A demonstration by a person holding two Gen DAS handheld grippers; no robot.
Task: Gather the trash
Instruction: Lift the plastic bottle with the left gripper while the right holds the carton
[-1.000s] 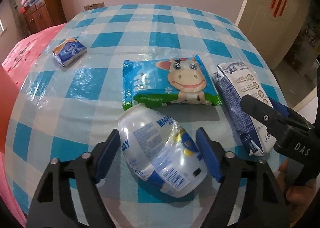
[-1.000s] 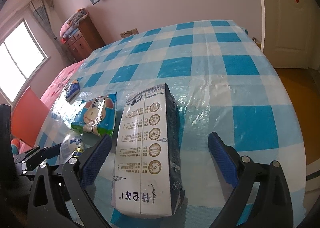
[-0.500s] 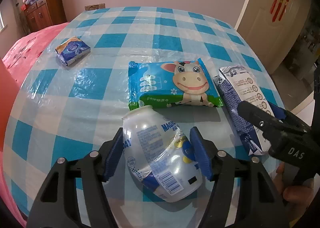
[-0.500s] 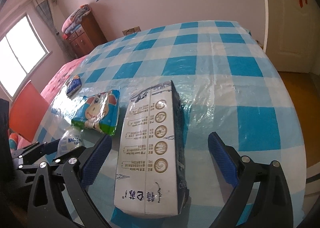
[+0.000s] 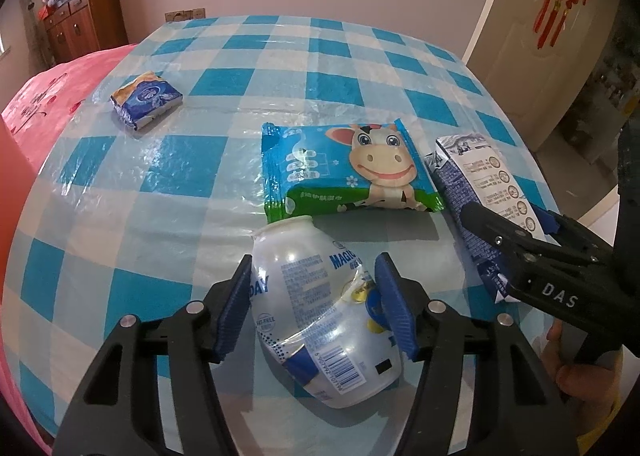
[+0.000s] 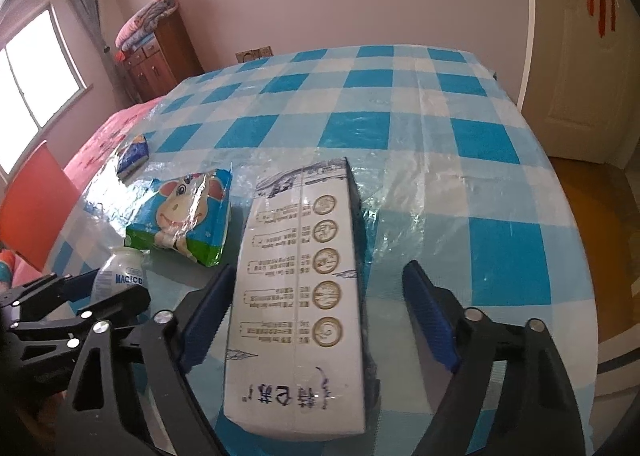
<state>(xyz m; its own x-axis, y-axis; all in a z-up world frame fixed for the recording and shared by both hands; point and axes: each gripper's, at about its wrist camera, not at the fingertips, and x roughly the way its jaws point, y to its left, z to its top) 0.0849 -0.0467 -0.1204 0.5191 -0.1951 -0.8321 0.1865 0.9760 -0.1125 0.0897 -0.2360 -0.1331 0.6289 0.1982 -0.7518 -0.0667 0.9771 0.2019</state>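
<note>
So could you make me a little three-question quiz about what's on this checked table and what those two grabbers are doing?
1. True or false: the milk carton stands upright.
2. What lies between the left gripper's closing jaws?
A. wet-wipes pack
B. crushed plastic bottle
C. tissue packet
3. Fill in: the right gripper straddles the ____, its right pad not yet touching it.

Key
1. False; it lies flat on the table.
2. B
3. milk carton
</note>
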